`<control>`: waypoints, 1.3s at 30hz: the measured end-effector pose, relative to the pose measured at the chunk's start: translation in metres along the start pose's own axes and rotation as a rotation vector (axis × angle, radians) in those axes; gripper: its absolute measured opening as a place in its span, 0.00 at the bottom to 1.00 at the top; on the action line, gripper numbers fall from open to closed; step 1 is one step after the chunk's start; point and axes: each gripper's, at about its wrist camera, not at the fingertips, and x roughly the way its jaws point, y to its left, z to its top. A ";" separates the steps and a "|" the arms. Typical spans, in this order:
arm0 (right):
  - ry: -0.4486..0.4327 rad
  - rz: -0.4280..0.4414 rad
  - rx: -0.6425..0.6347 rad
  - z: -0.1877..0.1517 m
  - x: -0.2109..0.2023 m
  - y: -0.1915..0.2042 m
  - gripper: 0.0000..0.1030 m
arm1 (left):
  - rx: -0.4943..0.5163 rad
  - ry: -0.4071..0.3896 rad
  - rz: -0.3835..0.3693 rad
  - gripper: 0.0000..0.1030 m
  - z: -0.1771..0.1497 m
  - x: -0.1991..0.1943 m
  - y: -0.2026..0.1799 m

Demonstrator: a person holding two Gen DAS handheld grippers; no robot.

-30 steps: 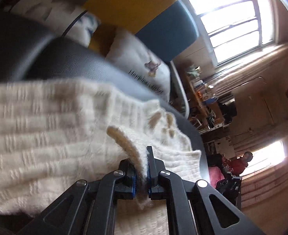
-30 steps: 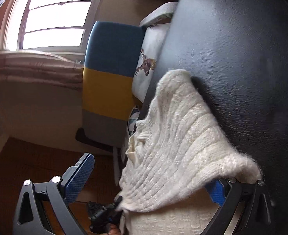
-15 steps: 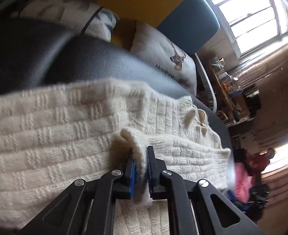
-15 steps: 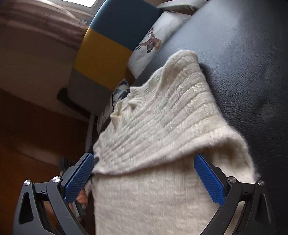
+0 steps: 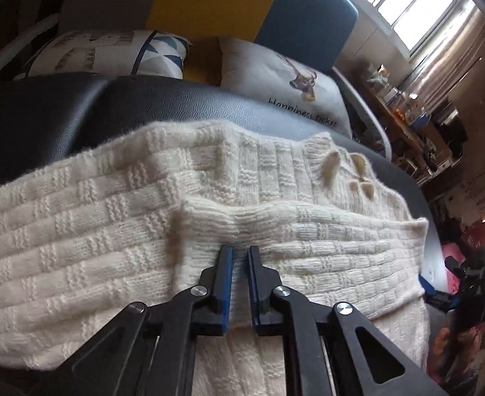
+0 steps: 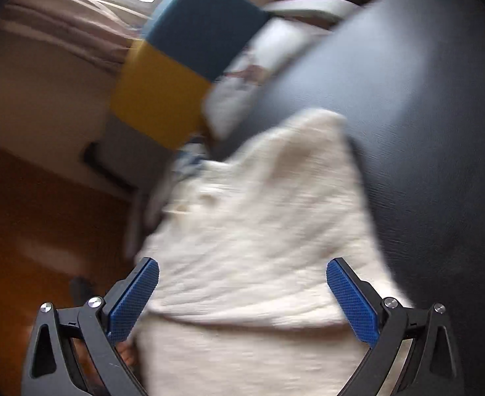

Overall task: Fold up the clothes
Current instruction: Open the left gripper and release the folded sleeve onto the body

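Note:
A cream knitted sweater (image 5: 110, 231) lies spread on a black leather seat (image 5: 183, 105). One sleeve is folded across its body, and the cuff (image 5: 209, 221) rests flat just ahead of my left gripper (image 5: 239, 251). The left jaws stand a narrow gap apart and the pads do not pinch the knit, which only shows beneath them. In the blurred right wrist view the sweater (image 6: 258, 231) hangs over the seat's edge. My right gripper (image 6: 242, 275) is wide open above its folded layer, with nothing gripped.
Behind the seat (image 6: 423, 115) are a deer-print pillow (image 5: 285, 82) and a patterned pillow (image 5: 110, 52), against a yellow and blue chair back (image 5: 301, 16). Cluttered shelves (image 5: 407, 109) stand at the far right. Wooden floor (image 6: 28, 214) lies left of the seat.
The left jaws parted slightly and let go of the sleeve cuff, which now lies flat on the sweater. The right gripper swung and rolled while staying wide open over the sweater.

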 end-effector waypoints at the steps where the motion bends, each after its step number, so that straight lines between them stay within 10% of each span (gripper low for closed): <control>1: -0.012 0.002 0.008 -0.002 0.001 -0.007 0.99 | 0.005 -0.012 -0.050 0.11 0.003 -0.005 -0.006; 8: -0.060 0.240 0.055 -0.029 -0.032 -0.014 0.99 | 0.298 0.054 -0.275 0.25 0.028 0.011 -0.129; 17: -0.089 0.166 -0.001 -0.056 -0.025 -0.001 1.00 | 0.499 0.255 -0.391 0.33 0.055 0.097 -0.272; 24: -0.233 0.213 0.057 -0.047 -0.030 -0.007 1.00 | 0.575 0.395 -0.399 0.37 0.065 0.154 -0.307; 34: -0.192 0.112 0.067 -0.063 -0.034 0.000 1.00 | 0.615 0.557 -0.492 0.37 0.054 0.183 -0.320; 39: -0.246 0.112 0.176 -0.055 -0.033 -0.008 1.00 | 0.752 0.519 -0.486 0.08 0.039 0.175 -0.335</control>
